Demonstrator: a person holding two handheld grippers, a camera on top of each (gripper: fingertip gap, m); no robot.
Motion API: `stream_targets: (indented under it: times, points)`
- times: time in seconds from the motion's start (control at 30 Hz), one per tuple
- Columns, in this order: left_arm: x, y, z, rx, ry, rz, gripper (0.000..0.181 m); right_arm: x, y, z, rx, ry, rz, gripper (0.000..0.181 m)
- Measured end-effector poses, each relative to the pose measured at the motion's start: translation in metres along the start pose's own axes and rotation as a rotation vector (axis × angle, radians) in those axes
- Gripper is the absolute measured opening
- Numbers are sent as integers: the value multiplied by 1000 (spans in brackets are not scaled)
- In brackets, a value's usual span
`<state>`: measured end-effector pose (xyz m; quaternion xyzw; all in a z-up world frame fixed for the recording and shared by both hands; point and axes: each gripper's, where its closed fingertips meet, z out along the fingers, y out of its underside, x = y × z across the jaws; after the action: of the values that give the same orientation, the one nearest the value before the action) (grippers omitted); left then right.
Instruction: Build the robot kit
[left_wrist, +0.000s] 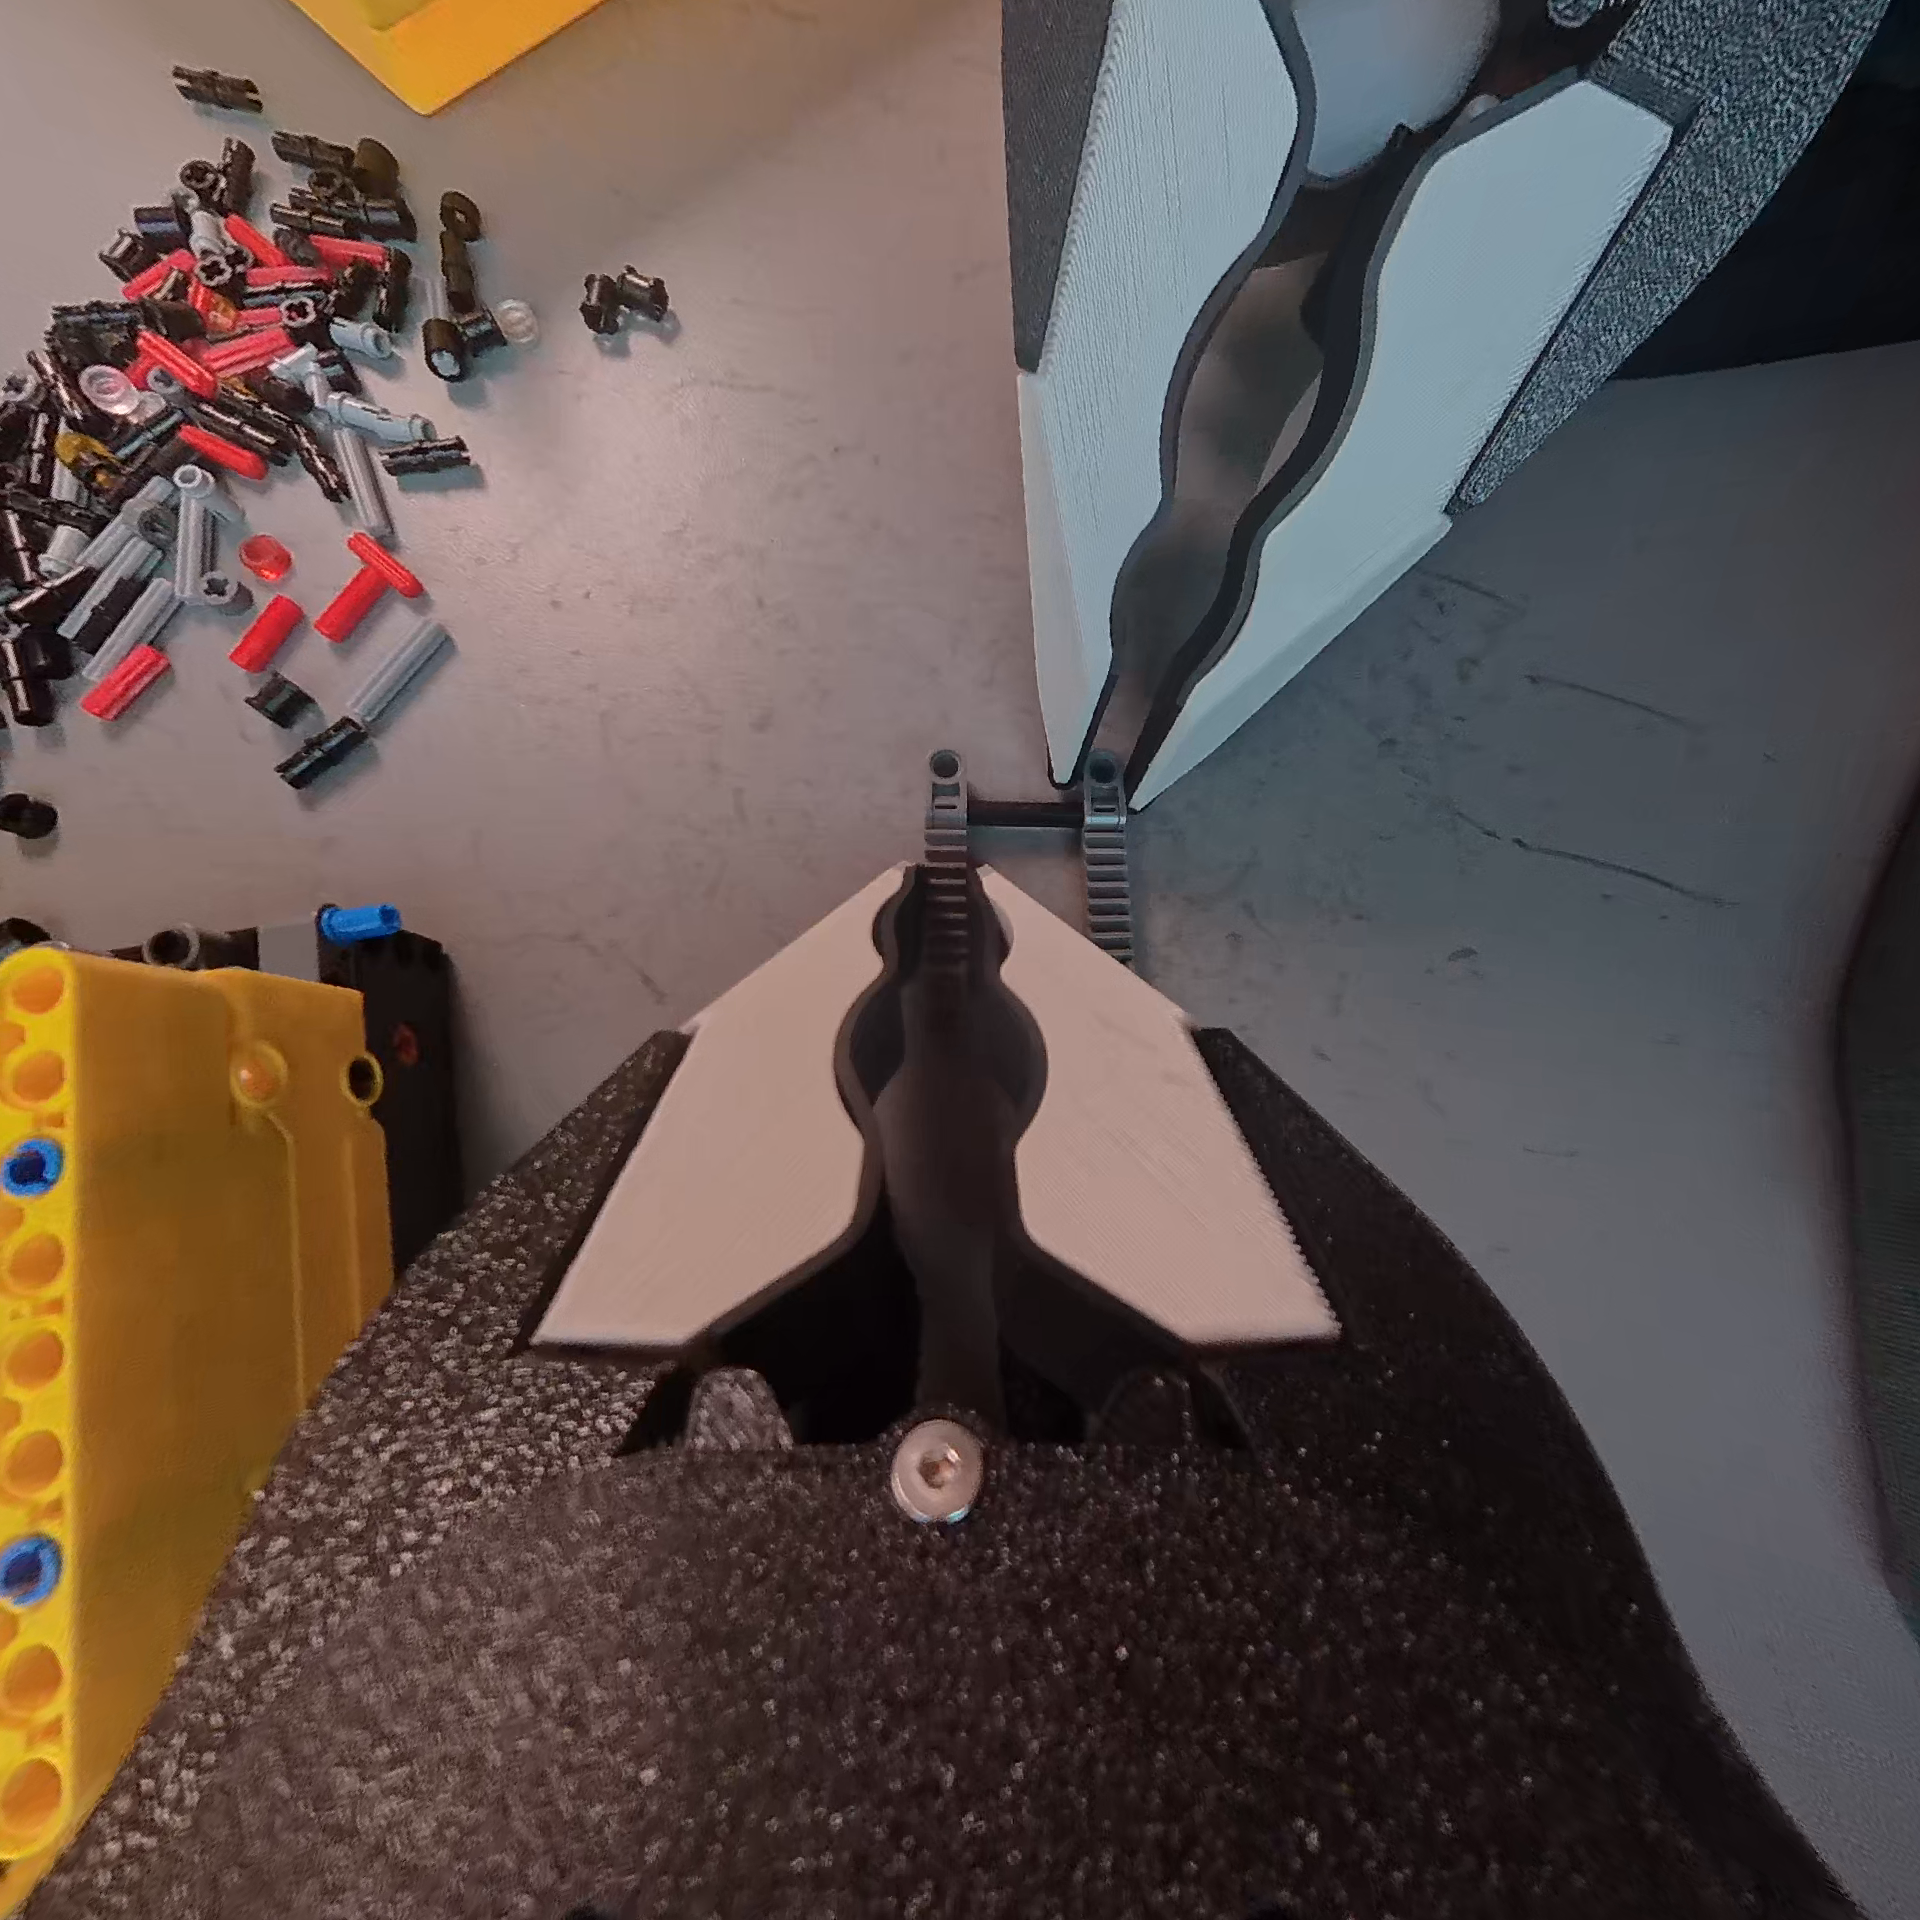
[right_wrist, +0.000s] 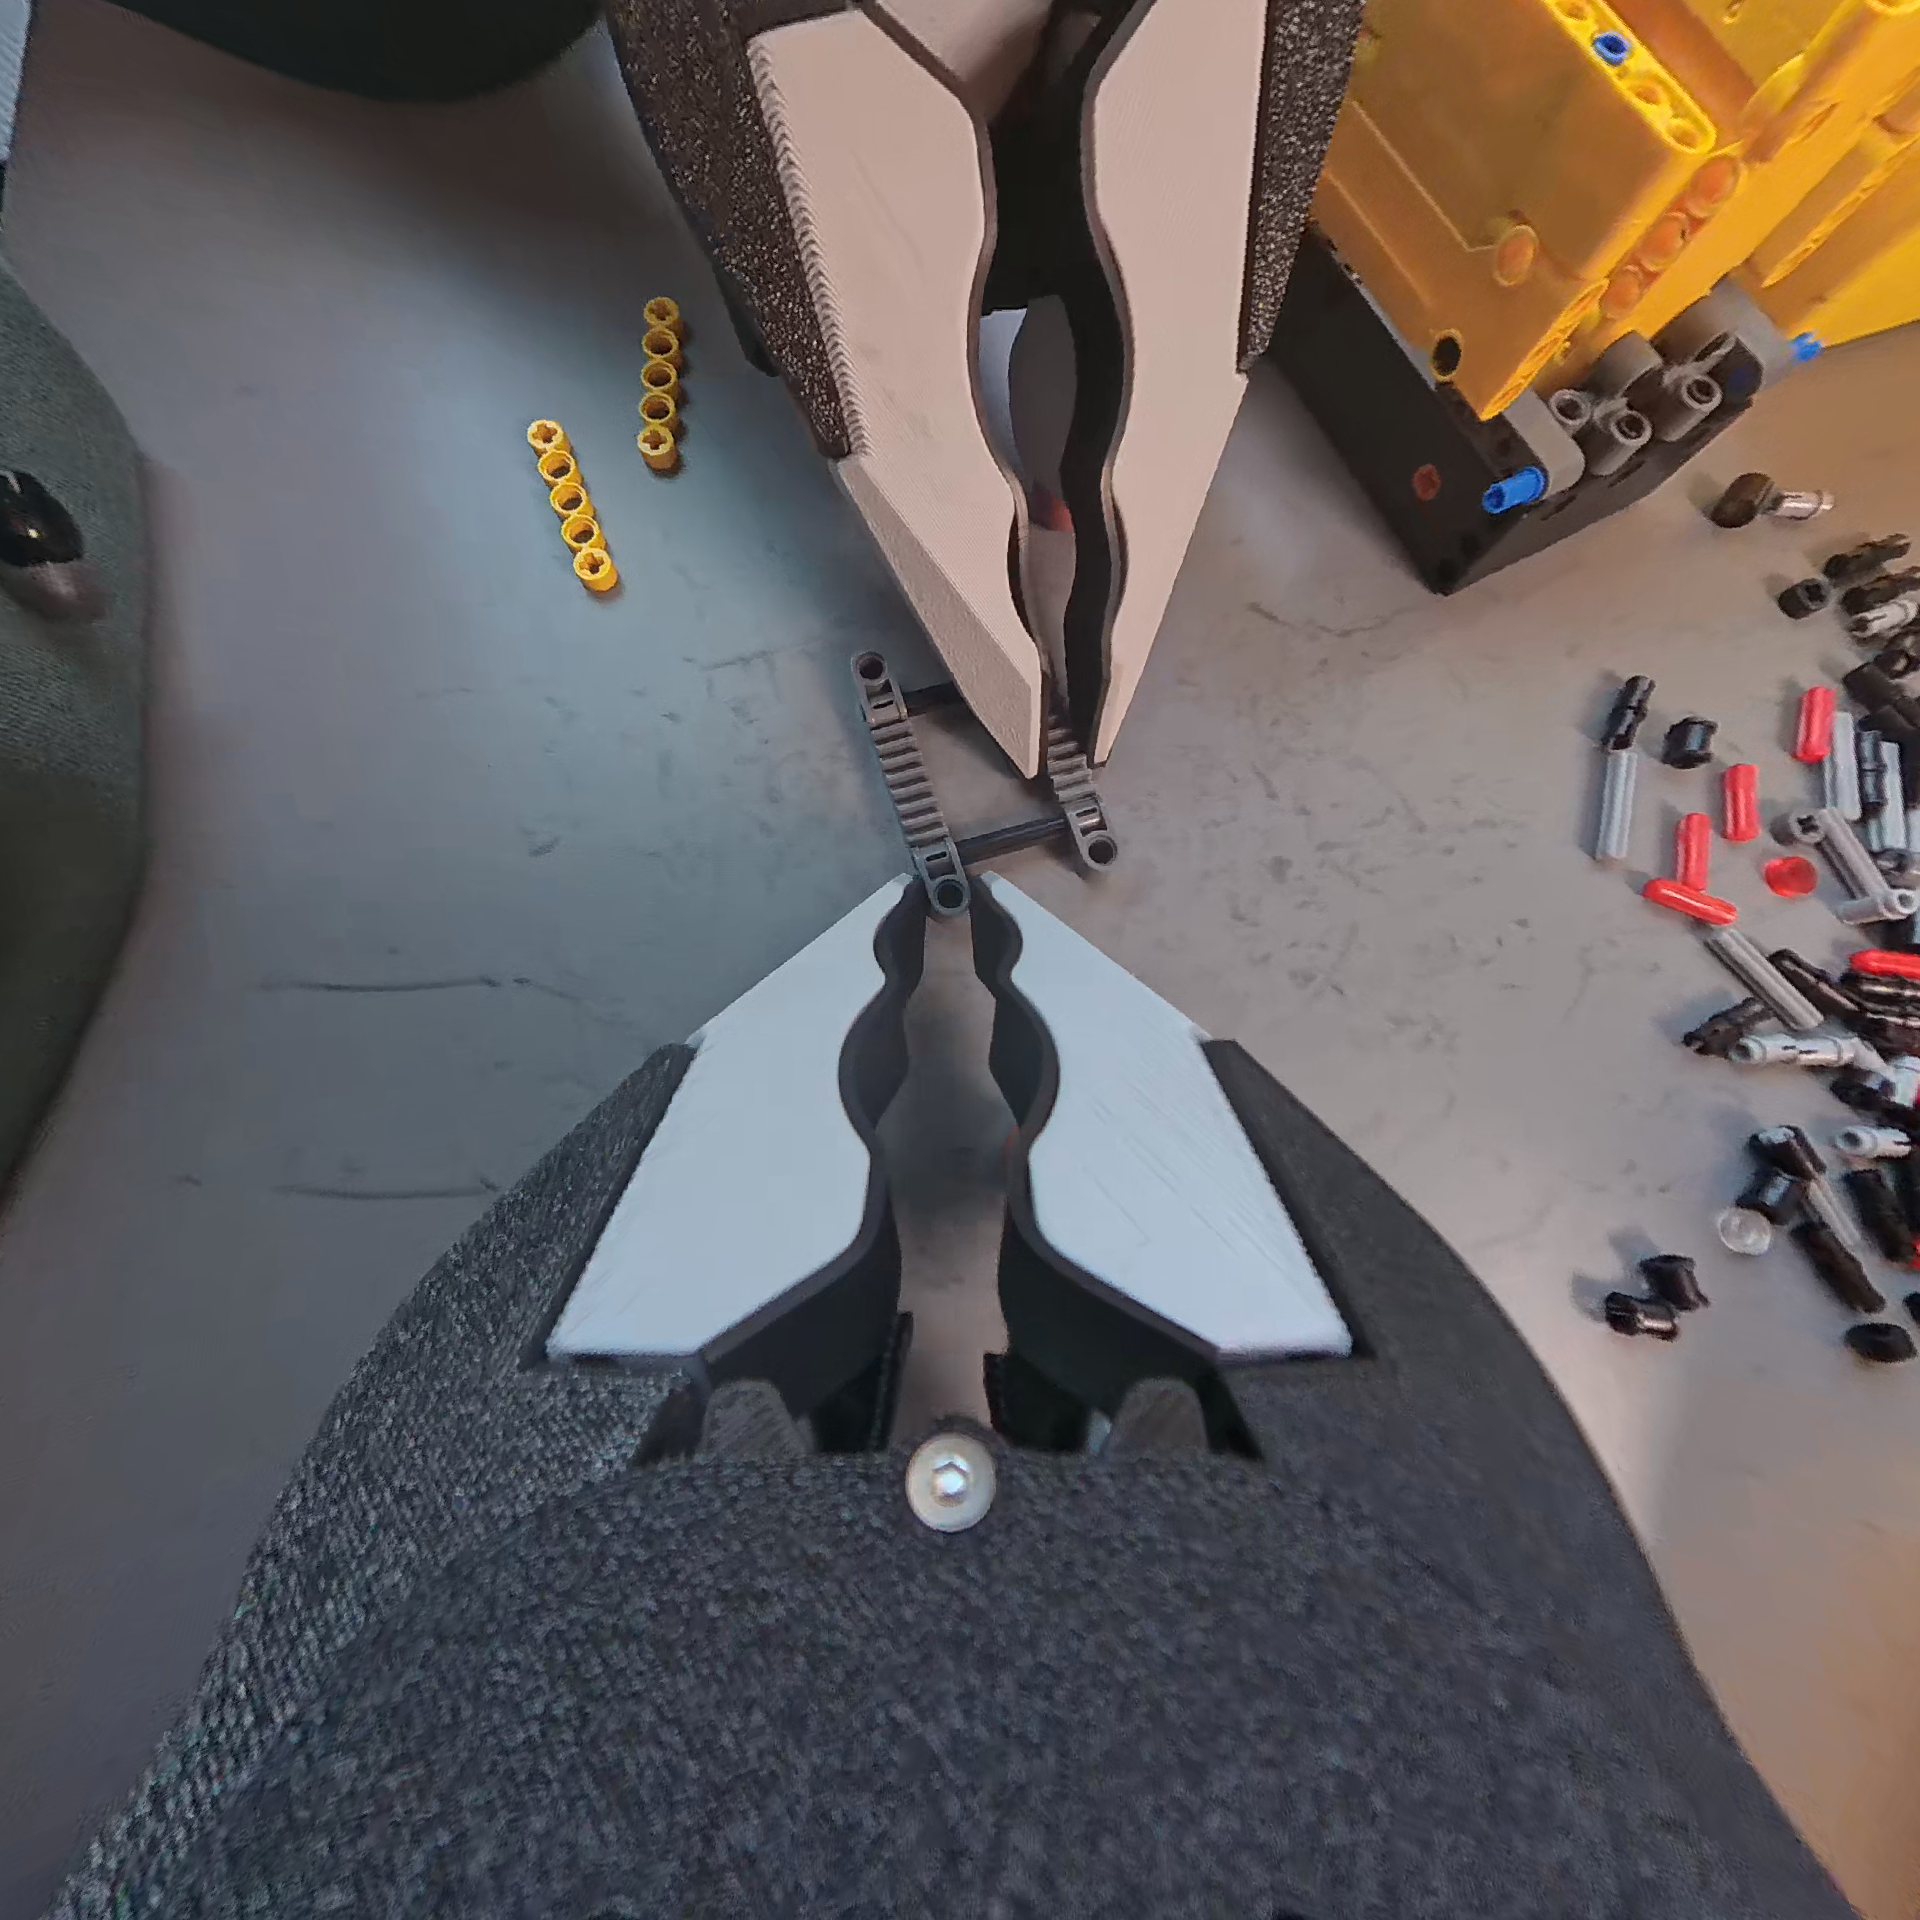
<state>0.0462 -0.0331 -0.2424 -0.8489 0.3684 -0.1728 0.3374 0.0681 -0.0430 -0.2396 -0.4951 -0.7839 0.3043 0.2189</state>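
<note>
The left gripper (left_wrist: 948, 883) has its white fingers closed onto one dark grey ribbed plastic link (left_wrist: 948, 831), whose eyelet end projects just past the fingertips. A thin black axle (left_wrist: 1023, 816) joins this link to a second dark grey ribbed link (right_wrist: 912, 774) lying parallel beside it. The right gripper (right_wrist: 945, 894) meets the near eyelet end of that second link with its fingers drawn narrow; the tips pinch the eyelet, though the grip is seen only at the very end. The linked assembly sits low over the grey mottled tabletop (right_wrist: 416, 831), between the two opposed grippers. A yellow and black brick-built block (right_wrist: 1558, 229) stands near the left gripper. A scattered pile of small black, red and grey connector pins (left_wrist: 187, 416) lies well apart on the same side. Two short yellow perforated beams (right_wrist: 618, 447) lie on the table on the opposite side, apart from the assembly.
</note>
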Motion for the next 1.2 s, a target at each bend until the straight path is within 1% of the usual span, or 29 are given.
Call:
stream_targets:
  times: [0.37, 0.47, 0.63, 0.7, 0.8, 0.9, 1.03, 1.1, 1.2]
  points:
    - [0, 0, 0, -8, -24, -64, 6, 1, 0, 0, -7, 53, 134, 7]
    - [0, -1, -1, 7, -28, -69, 6, 1, 1, 0, -12, 34, 139, 9]
    - [2, -4, -4, 56, -15, -68, 7, -3, 1, 0, -10, 49, 47, 9]
    - [-1, -7, -11, 84, -19, -85, 8, -5, 0, -1, -10, 37, 35, 17]
    - [-6, -4, -23, 96, -28, -85, 8, -3, -7, -7, 18, 54, -8, 20]
    - [-4, 5, -31, 79, -4, -50, 10, -6, -19, -8, 46, 51, -61, 20]
    - [-2, 19, -28, 22, 9, 11, 15, -14, -18, 10, -13, 29, -140, 19]
    - [2, 20, -25, 18, 26, 27, 18, -14, -18, 14, -12, 10, -141, 18]
    - [4, 19, -21, 8, 16, 61, 14, -11, -18, 15, -19, 8, -142, 12]
